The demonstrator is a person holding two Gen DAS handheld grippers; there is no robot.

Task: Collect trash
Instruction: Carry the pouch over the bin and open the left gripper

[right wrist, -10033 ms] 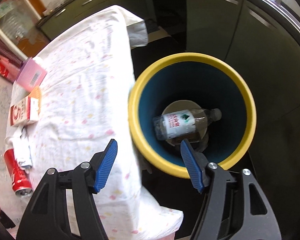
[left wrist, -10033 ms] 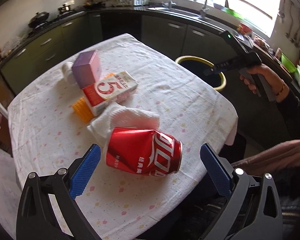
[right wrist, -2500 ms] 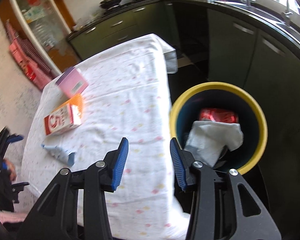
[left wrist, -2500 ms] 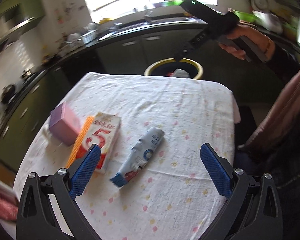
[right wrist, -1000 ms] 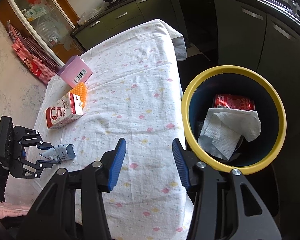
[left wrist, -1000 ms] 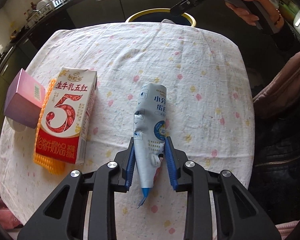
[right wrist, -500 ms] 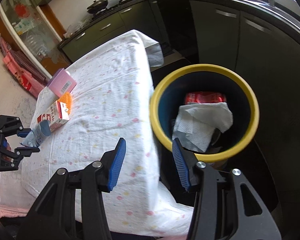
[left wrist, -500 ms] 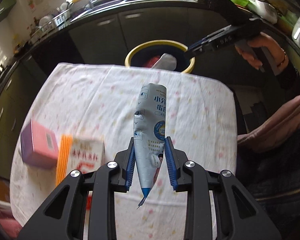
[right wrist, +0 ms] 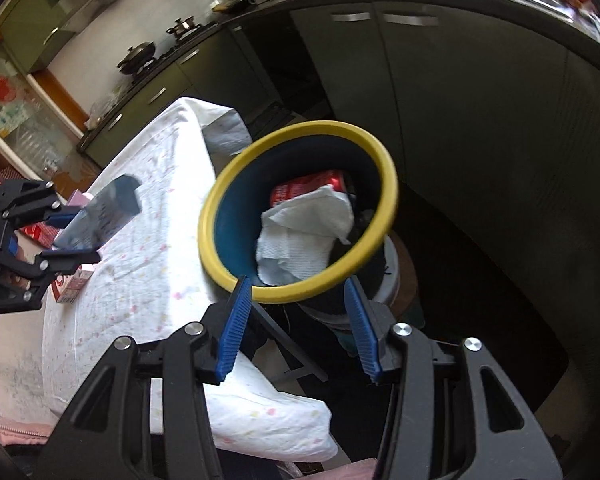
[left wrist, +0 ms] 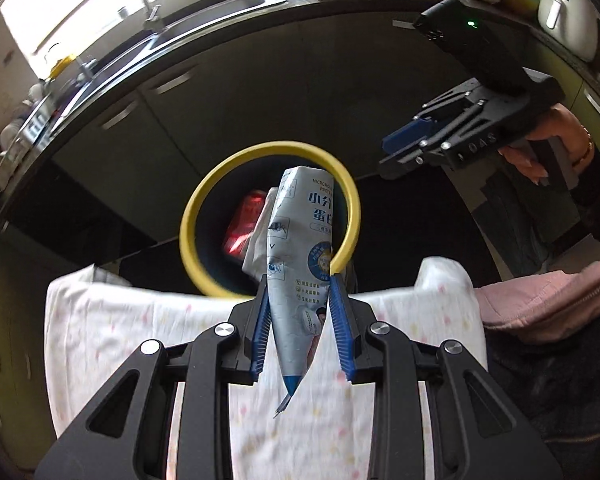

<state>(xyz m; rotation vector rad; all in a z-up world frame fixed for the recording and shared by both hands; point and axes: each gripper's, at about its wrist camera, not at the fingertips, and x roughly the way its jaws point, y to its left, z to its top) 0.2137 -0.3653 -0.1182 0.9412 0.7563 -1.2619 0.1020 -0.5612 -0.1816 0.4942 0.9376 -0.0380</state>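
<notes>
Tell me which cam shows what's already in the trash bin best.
Right wrist. It looks down into the bin, with the white paper towel lying over the red can in plain sight. In the left wrist view the crushed carton held in the left claw blocks much of the opening; only slivers of can and towel show.

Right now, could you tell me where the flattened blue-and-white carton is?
The flattened carton is clamped in the left gripper, held above the tablecloth's far edge, pointing toward the yellow-rimmed bin.
</notes>
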